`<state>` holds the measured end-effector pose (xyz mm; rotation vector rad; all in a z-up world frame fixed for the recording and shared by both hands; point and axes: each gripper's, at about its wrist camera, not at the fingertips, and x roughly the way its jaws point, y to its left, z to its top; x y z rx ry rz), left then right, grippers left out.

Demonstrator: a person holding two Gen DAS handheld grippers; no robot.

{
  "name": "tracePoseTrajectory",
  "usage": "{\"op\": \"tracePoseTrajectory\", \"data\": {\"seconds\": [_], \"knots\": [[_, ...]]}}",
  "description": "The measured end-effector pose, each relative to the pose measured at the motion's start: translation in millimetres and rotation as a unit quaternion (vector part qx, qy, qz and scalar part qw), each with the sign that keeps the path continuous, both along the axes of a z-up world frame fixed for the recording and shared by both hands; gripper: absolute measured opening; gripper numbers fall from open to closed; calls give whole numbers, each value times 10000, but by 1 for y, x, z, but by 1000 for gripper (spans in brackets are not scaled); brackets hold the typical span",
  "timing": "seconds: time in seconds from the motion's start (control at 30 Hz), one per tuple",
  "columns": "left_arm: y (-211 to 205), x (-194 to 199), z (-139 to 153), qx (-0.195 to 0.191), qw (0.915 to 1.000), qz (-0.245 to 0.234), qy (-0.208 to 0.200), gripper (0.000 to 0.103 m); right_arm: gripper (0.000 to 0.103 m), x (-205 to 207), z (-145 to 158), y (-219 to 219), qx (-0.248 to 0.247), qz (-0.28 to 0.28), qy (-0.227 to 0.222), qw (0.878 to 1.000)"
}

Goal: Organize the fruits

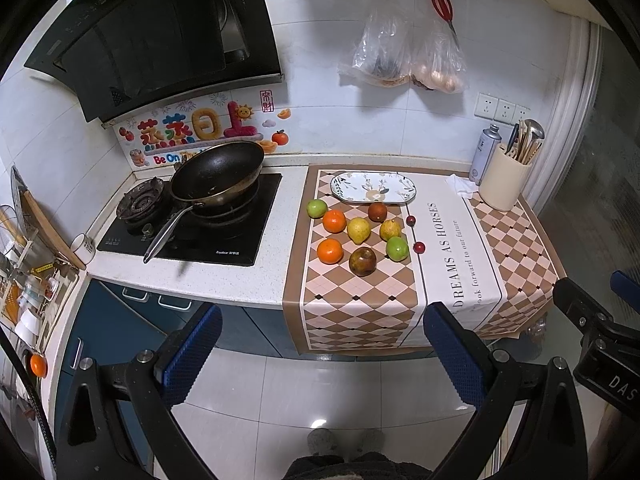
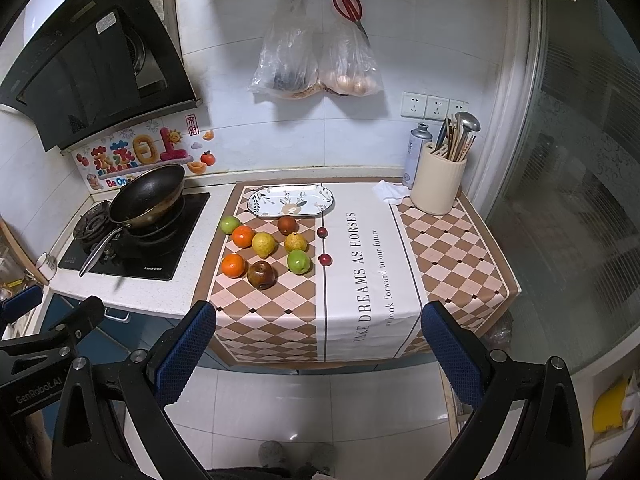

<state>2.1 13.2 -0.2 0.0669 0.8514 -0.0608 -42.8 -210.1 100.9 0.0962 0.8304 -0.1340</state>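
Left gripper is hanging over the floor, short of the desk front edge; jaws are standing wide apart, gripping nothing. Right gripper is sitting at the same stand-off, jaws likewise spread and empty. Each gripper is showing at the edge of the other's view.

Beyond both, the checkered cloth is draping over the desk edge. All fruit is lying on the cloth's left half, well ahead of the jaws and touching neither pair. In the left wrist view the cluster is falling roughly between the two fingers' lines; in the right wrist view it is sitting toward the left finger.

Nearest row: orange, dark brown fruit, green fruit, small red berry. Middle row: second orange, yellow pear, second pear, second berry. Farthest row: second green fruit and reddish-brown fruit.

Just behind them the oval patterned plate is lying empty. Left of the cloth, a black pan is resting on the stove. Far right, a utensil holder is standing on the cloth.
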Motion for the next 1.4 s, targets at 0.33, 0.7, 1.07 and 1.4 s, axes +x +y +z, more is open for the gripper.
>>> {"op": "tracePoseTrajectory", "data": {"seconds": [0.33, 0.7, 1.07, 1.4], "knots": [[0, 5, 2, -15, 10000, -8, 3, 103, 103, 0, 0, 1, 2, -2, 1, 10000], [4, 20, 5, -14, 9999, 11, -163, 103, 103, 6, -5, 9, 266, -231, -47, 9994], [46, 98, -35, 291, 9980, 302, -475, 103, 103, 58, -61, 3, 1040, -654, -13, 9924], [58, 208, -126, 253, 9952, 479, 811, 103, 103, 184, -157, -8, 1242, -492, 939, 9866]]}}
